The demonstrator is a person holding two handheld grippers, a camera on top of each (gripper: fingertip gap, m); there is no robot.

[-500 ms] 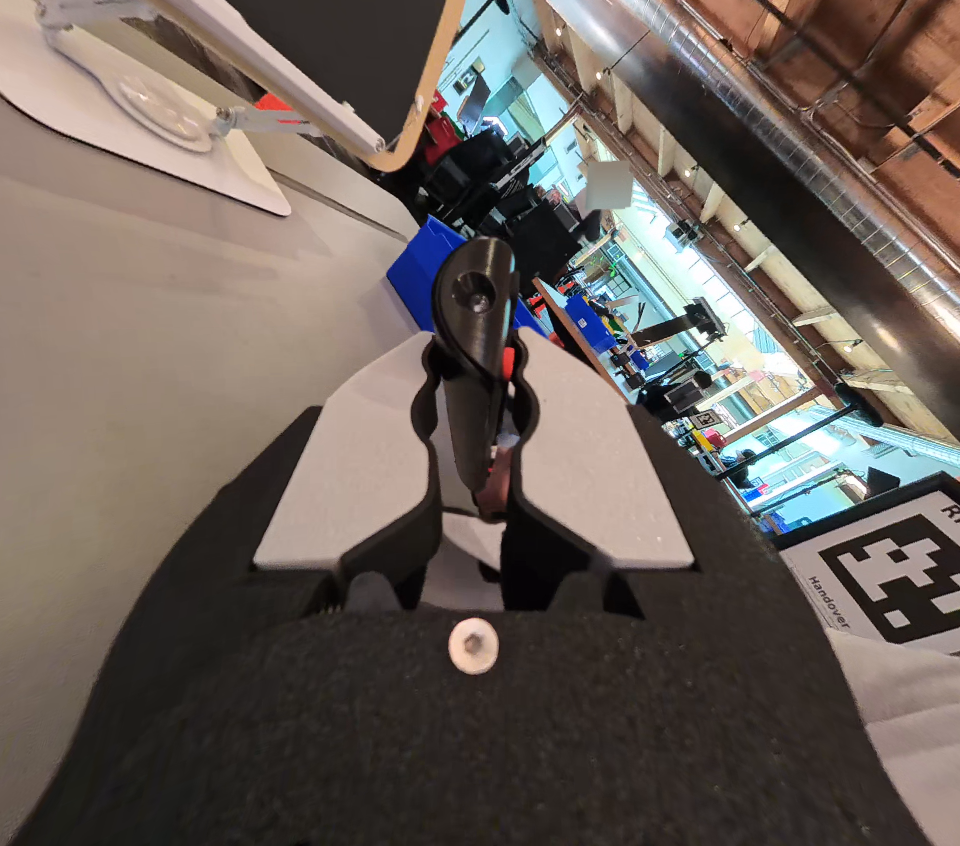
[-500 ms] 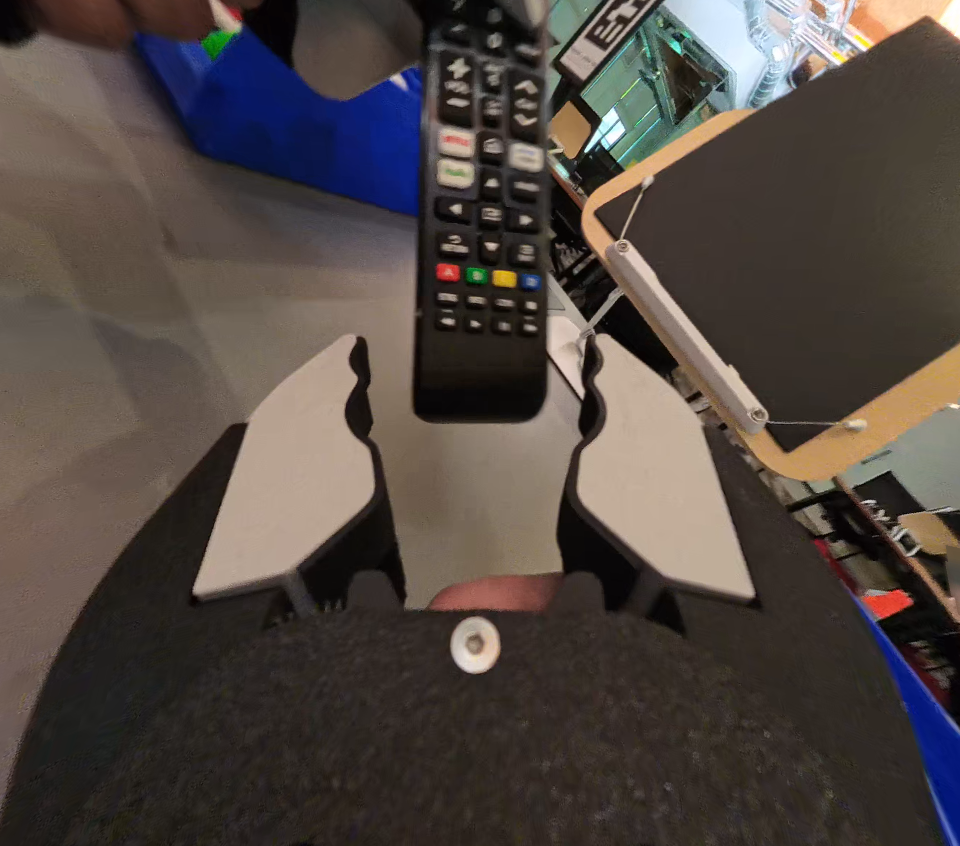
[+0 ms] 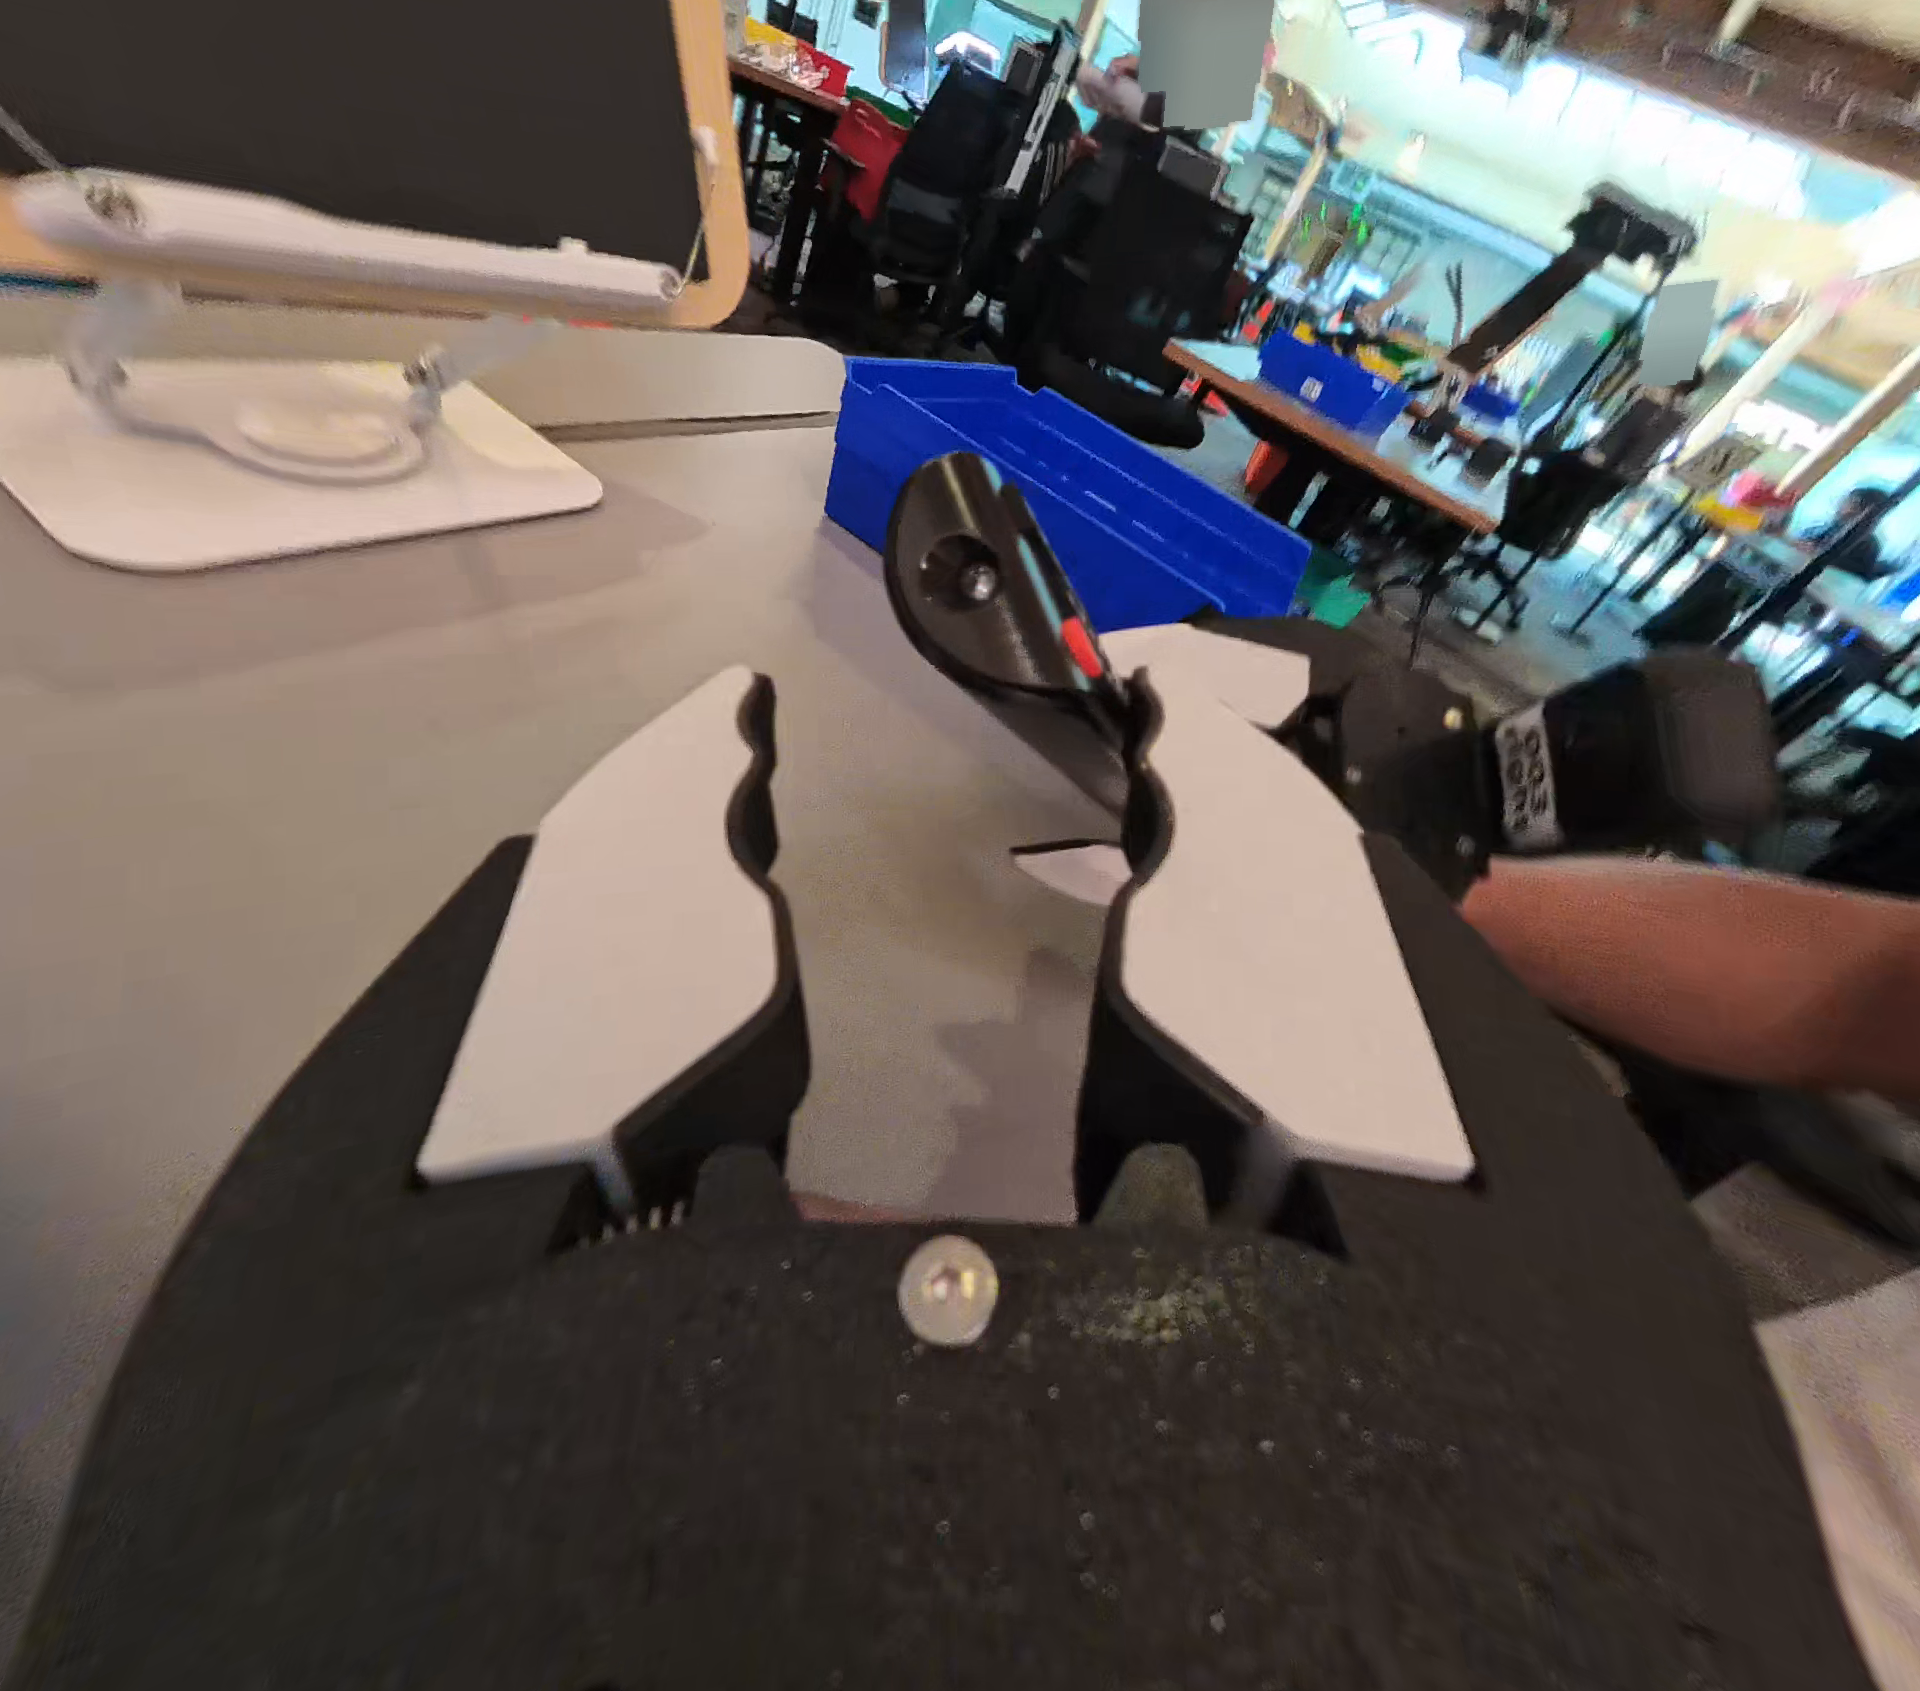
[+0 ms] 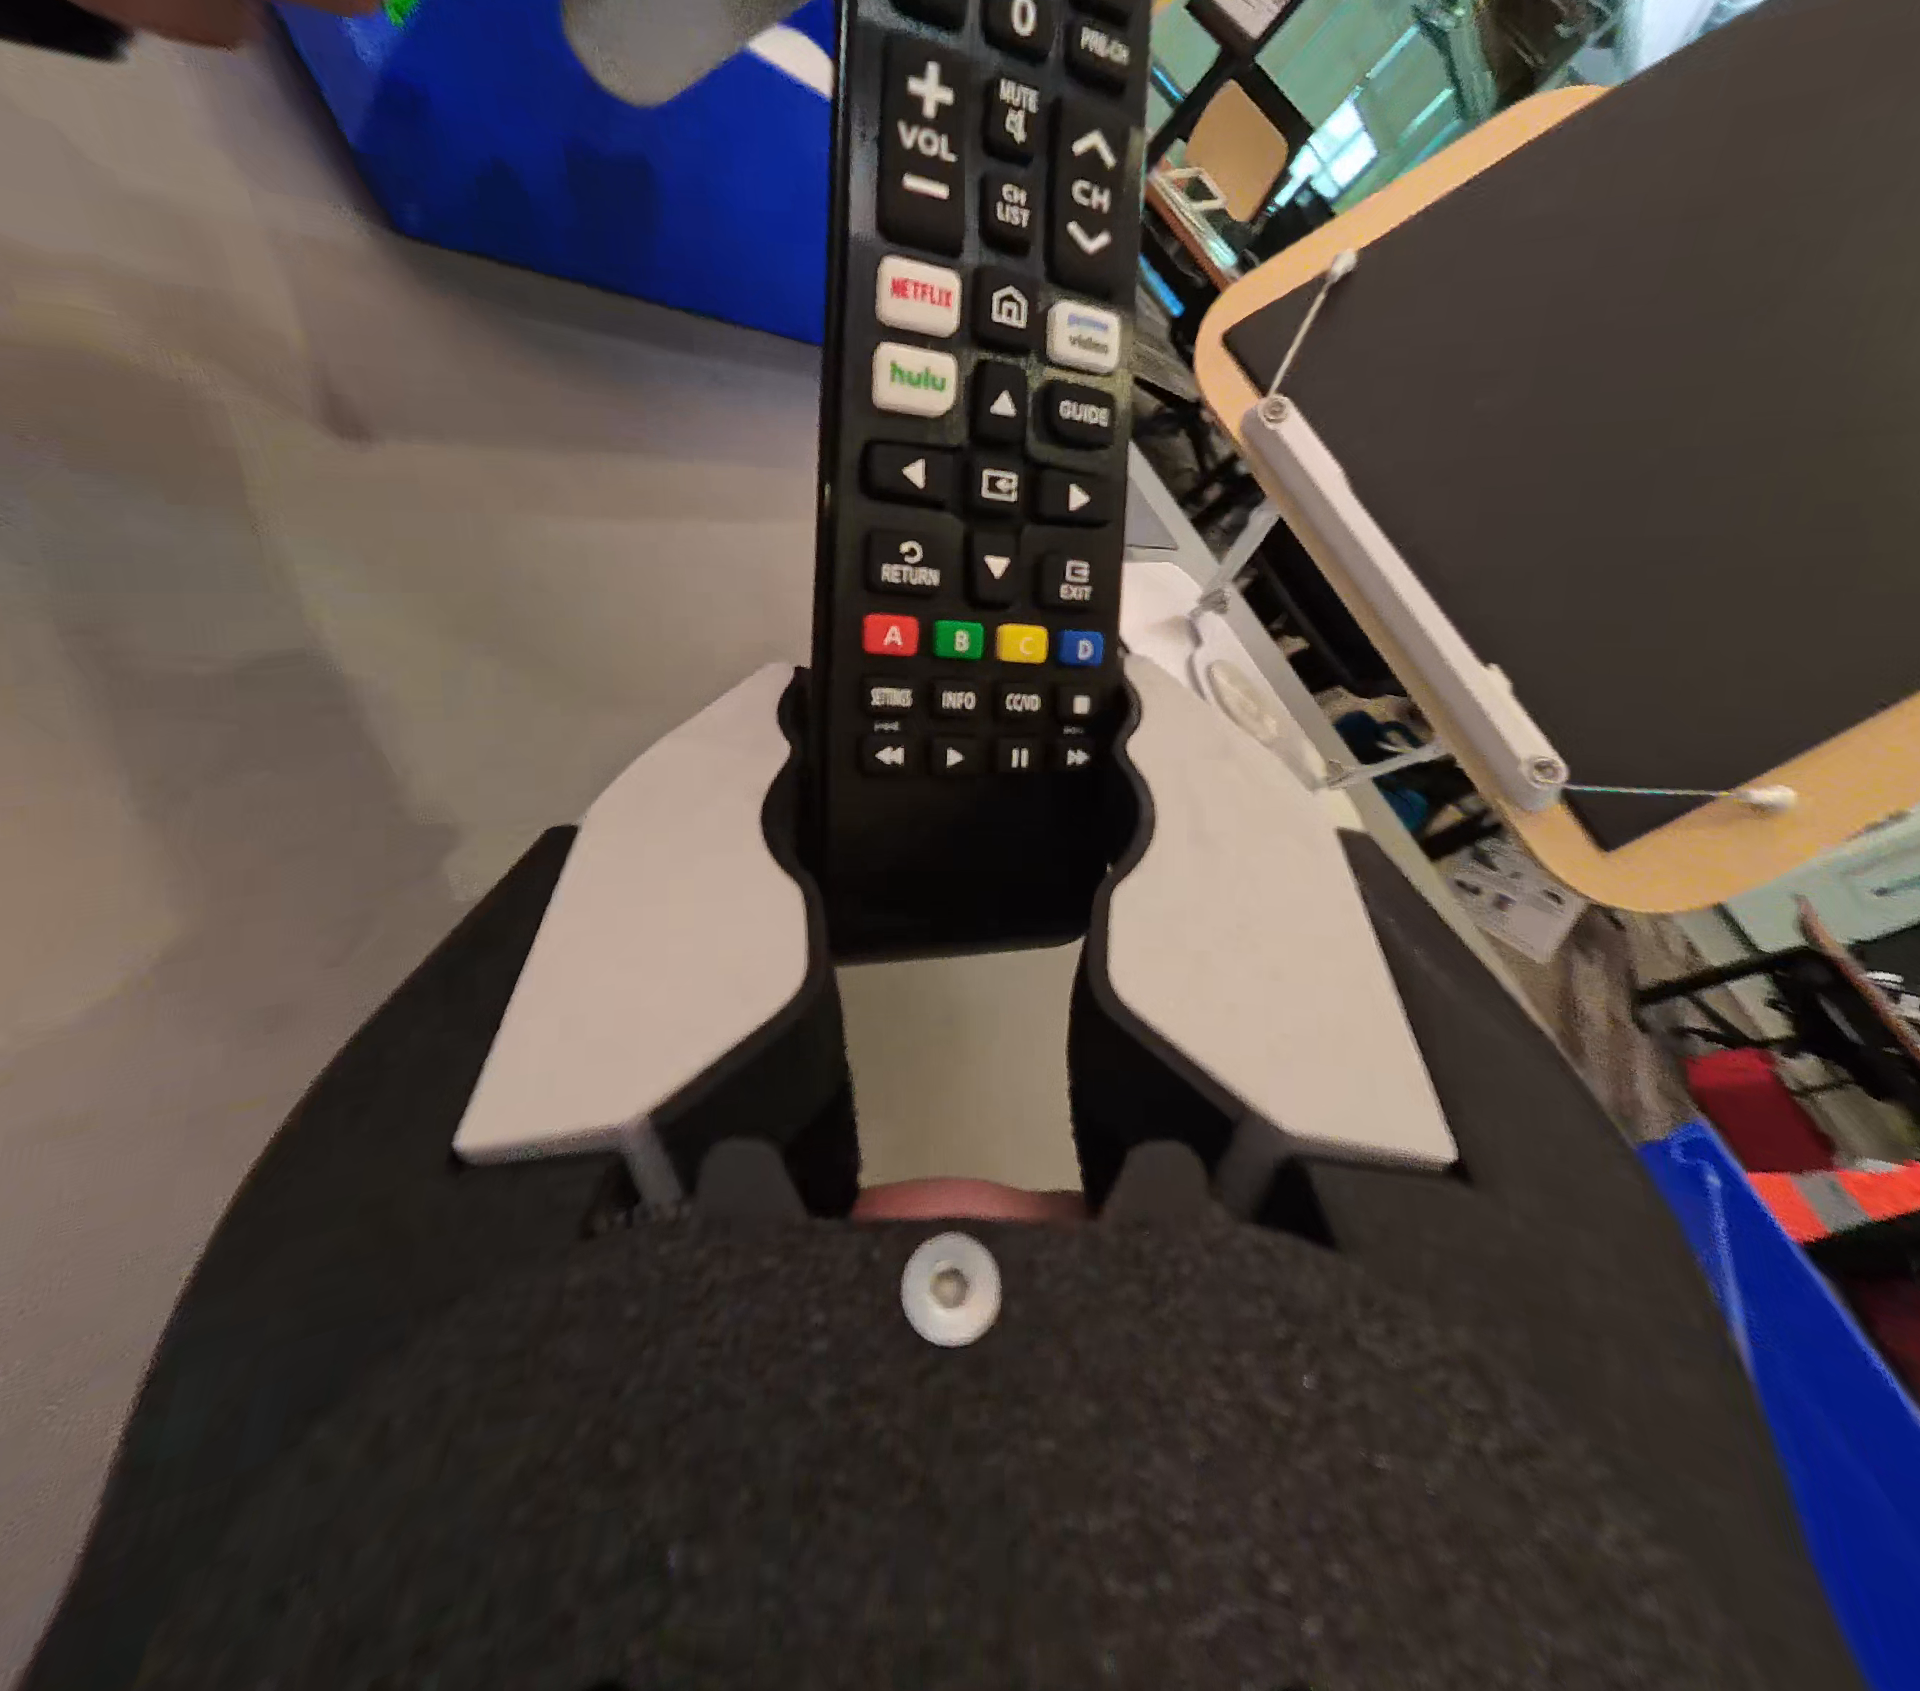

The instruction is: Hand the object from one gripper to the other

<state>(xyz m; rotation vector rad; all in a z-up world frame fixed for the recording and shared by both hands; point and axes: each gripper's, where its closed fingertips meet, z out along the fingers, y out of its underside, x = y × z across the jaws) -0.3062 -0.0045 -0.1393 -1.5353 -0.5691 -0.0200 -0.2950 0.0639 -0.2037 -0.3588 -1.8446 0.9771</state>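
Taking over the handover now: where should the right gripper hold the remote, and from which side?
Its bottom end, below the playback keys, approached end-on. The remote is long and narrow, so the right gripper spans its straight side edges; the left gripper crowds the top.

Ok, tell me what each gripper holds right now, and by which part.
The right gripper clamps the black remote by its bottom end, at the lowest button rows. The left gripper is open and holds nothing.

Black, felt-covered left tongs (image 3: 951,768) with wavy-edged pale grey finger plates and one silver screw (image 3: 948,1290) at the base. Matching right tongs (image 4: 961,774), same silver screw (image 4: 950,1290). Bare forearm, no sleeve.
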